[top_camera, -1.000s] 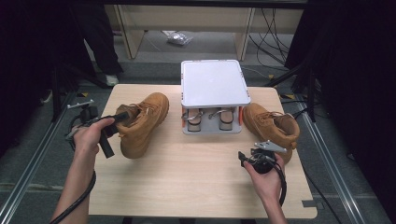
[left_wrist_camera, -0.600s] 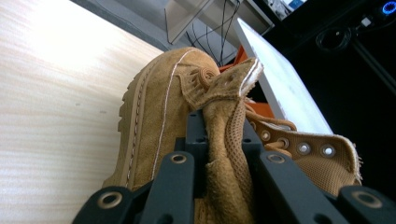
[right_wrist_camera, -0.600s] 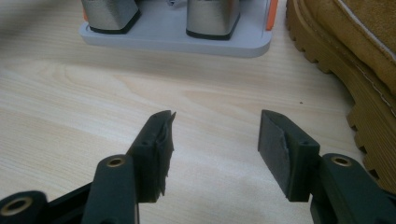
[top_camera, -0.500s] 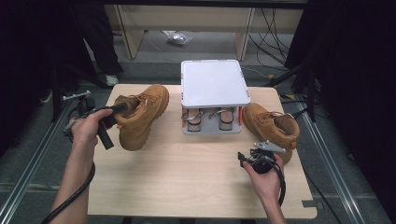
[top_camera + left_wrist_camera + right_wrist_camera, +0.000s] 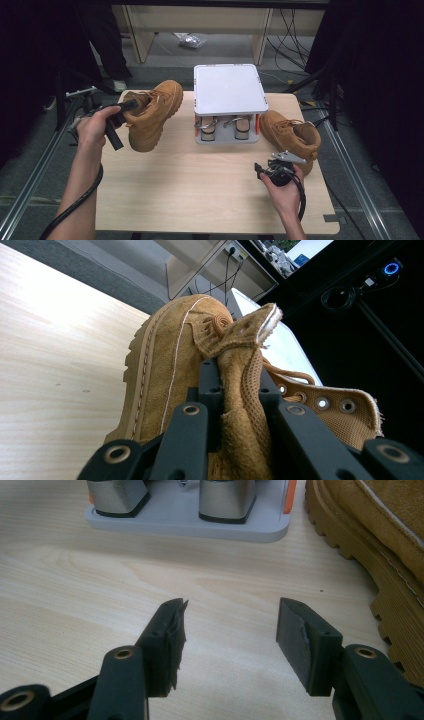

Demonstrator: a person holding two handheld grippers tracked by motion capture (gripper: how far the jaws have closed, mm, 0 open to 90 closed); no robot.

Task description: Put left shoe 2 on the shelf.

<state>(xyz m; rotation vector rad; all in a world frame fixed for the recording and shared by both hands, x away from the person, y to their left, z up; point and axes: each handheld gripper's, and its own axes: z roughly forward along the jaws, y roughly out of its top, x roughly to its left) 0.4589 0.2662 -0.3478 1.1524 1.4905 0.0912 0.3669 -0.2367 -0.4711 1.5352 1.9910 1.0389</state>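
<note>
A tan suede boot (image 5: 150, 116) hangs above the left side of the wooden table (image 5: 200, 190), tilted with its toe toward the far side. My left gripper (image 5: 127, 107) is shut on the boot's collar; in the left gripper view the black jaws pinch the mesh-lined tongue (image 5: 240, 390) of that boot (image 5: 165, 365). The second tan boot (image 5: 292, 137) rests on the table at the right, its sole (image 5: 350, 540) close by. My right gripper (image 5: 260, 169) stands just left of that boot, low over the table, jaws open (image 5: 229, 630) with bare wood between them.
A white two-level rack (image 5: 229, 90) stands at the middle back of the table, with two grey shoe-shaped blocks (image 5: 225, 127) on its lower level (image 5: 190, 517). Black cables trail from both grippers. Metal rails run along both table sides; a shelf stands behind.
My left hand has lifted the left boot off the table and drawn it slightly leftward and up. The right hand and the right boot have stayed put.
</note>
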